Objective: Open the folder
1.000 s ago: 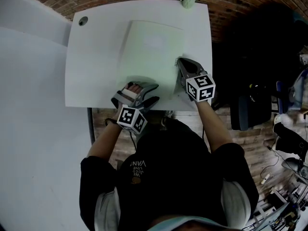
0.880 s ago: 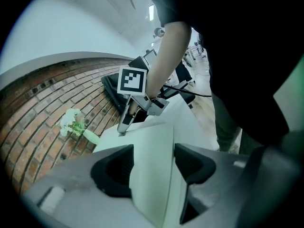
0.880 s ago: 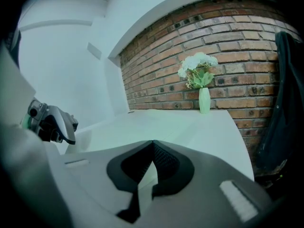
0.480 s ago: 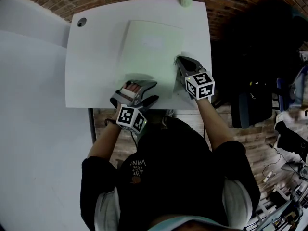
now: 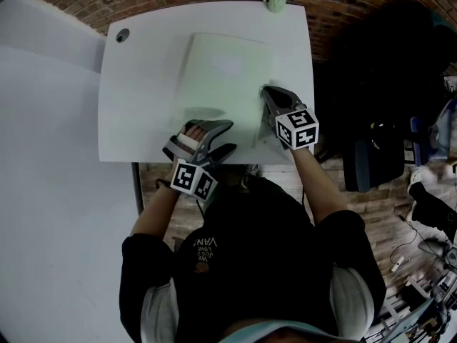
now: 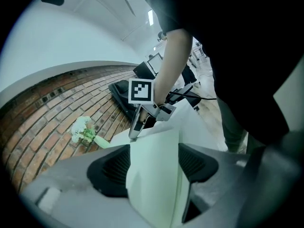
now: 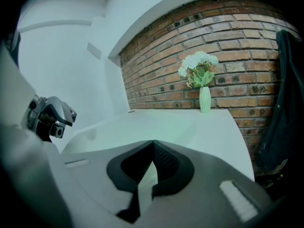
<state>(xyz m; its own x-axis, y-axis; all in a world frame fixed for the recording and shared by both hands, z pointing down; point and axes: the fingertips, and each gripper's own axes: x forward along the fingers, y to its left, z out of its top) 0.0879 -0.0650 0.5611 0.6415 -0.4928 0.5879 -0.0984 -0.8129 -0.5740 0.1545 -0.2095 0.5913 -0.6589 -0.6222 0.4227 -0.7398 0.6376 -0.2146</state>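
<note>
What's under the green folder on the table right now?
The folder lies on the white table, with bare tabletop showing around it. The right gripper pinches its right edge. Whatever is directly beneath or inside it is covered.

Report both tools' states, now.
Left tool: open, the folder standing between its jaws.
Right tool: closed on the folder's edge.
</note>
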